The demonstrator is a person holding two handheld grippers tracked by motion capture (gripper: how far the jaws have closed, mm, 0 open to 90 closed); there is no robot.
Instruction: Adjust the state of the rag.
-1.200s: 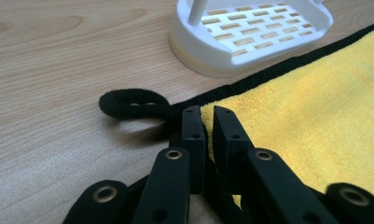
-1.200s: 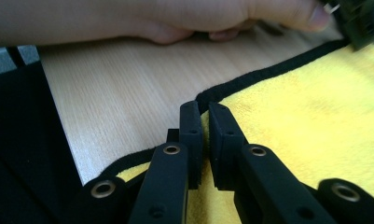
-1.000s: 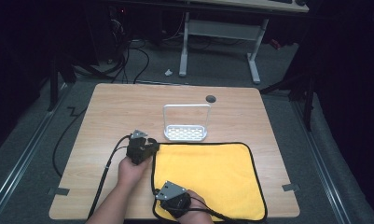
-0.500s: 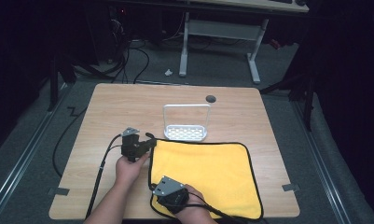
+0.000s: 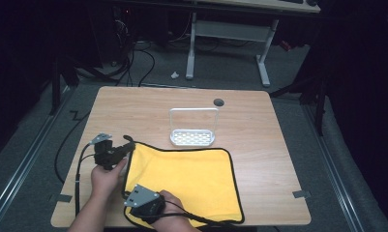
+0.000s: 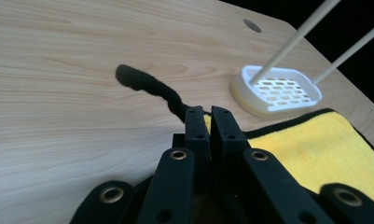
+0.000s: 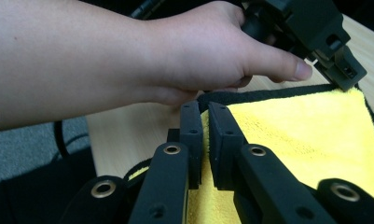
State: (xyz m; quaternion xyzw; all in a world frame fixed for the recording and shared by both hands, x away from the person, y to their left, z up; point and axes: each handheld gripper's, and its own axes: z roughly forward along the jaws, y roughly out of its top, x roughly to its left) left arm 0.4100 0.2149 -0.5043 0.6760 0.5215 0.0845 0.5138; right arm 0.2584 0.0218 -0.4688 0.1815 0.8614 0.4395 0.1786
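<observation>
Left gripper [image 5: 126,147] clamped on yellow cloth's [image 5: 186,176] far-left corner; right gripper [image 7: 203,116] clamped on its near-left edge. White rack [image 5: 193,137] beyond.

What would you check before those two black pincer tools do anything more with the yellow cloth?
1. Left gripper shut on the black-edged yellow microfibre cloth at its far left corner: ok.
2. Right gripper shut on the cloth's near left edge: ok.
3. White perforated plastic tray with wire handle apart from the cloth's far edge: ok.
4. Nothing lying on the cloth: ok.
5. Cloth flat, without folds: not ok, left side lifted.
6. Trailing cables free of the cloth: cannot tell.
</observation>
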